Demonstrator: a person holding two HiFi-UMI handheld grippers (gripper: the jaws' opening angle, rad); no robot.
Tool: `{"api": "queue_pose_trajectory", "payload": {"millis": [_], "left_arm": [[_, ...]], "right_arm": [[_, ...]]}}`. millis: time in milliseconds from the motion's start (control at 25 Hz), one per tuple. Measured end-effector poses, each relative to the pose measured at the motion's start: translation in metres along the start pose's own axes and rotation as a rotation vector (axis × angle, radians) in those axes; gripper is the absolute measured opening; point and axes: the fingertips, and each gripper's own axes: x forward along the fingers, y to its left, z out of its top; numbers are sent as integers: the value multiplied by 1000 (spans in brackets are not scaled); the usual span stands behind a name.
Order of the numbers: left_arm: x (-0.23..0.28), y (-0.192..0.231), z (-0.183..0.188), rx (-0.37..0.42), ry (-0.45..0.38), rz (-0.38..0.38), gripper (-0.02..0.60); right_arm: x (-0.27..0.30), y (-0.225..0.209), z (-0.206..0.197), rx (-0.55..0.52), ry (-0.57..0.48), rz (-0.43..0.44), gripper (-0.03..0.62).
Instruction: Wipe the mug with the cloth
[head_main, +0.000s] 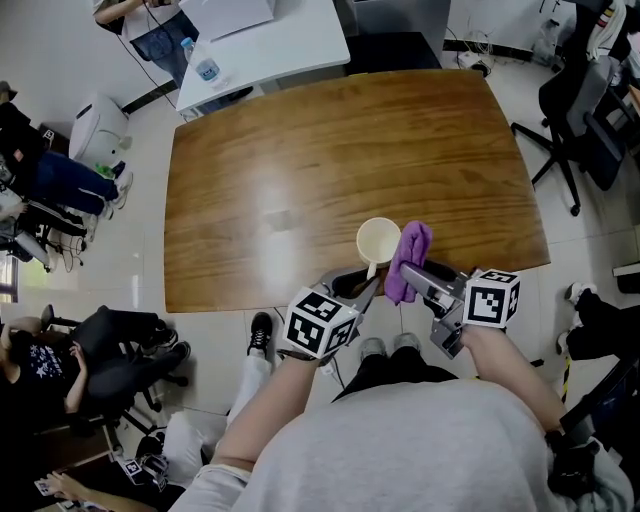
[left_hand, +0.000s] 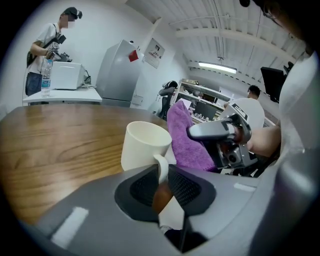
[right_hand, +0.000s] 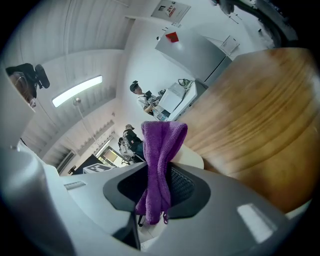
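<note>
Now: mug pinched by its handle, cloth brought up beside it

Head view. A cream ceramic mug (head_main: 378, 241) stands upright, mouth up, close to the near edge of the brown wooden surface (head_main: 330, 150). The left tongs (head_main: 368, 290) reach it from the near side. The right tongs (head_main: 415, 275) come in from the right carrying a purple terry cloth (head_main: 410, 258), which hangs just beside the mug's right wall. Whether the two touch cannot be told from here. Whether the mug rests on the wood or is lifted slightly is also unclear.

Left gripper view. Both ribbed pads are pressed onto the mug's thin curved handle (left_hand: 161, 167), and nothing else sits between them. The mug body is upright just beyond the pads. The cloth rises directly behind its right side, with the other gripper's grey body at far right.

Right gripper view. The pads pinch the folded cloth at mid-length. Its top stands above them and its tail droops below. A slice of cream rim shows right of the cloth, with wood grain beyond.
</note>
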Motion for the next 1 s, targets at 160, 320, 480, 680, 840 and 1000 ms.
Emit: {"api": "queue_pose_trajectory", "payload": {"millis": [160, 320, 480, 680, 840, 1000], "left_arm": [[0, -2, -2, 12, 16, -42, 57], [-1, -2, -3, 39, 42, -64, 52], [-1, 0, -5, 64, 59, -72, 47], [-3, -1, -7, 77, 72, -84, 46], [-3, -1, -8, 76, 74, -95, 46], [-5, 0, -12, 87, 81, -98, 46]], "right_arm": [[8, -9, -1, 20, -17, -8, 109], [13, -20, -4, 35, -17, -23, 109], [19, -37, -13, 53, 8, -50, 109], [25, -57, -25, 74, 55, -95, 109], [29, -60, -28, 80, 97, -97, 109], [29, -60, -33, 56, 136, -119, 109]]}}
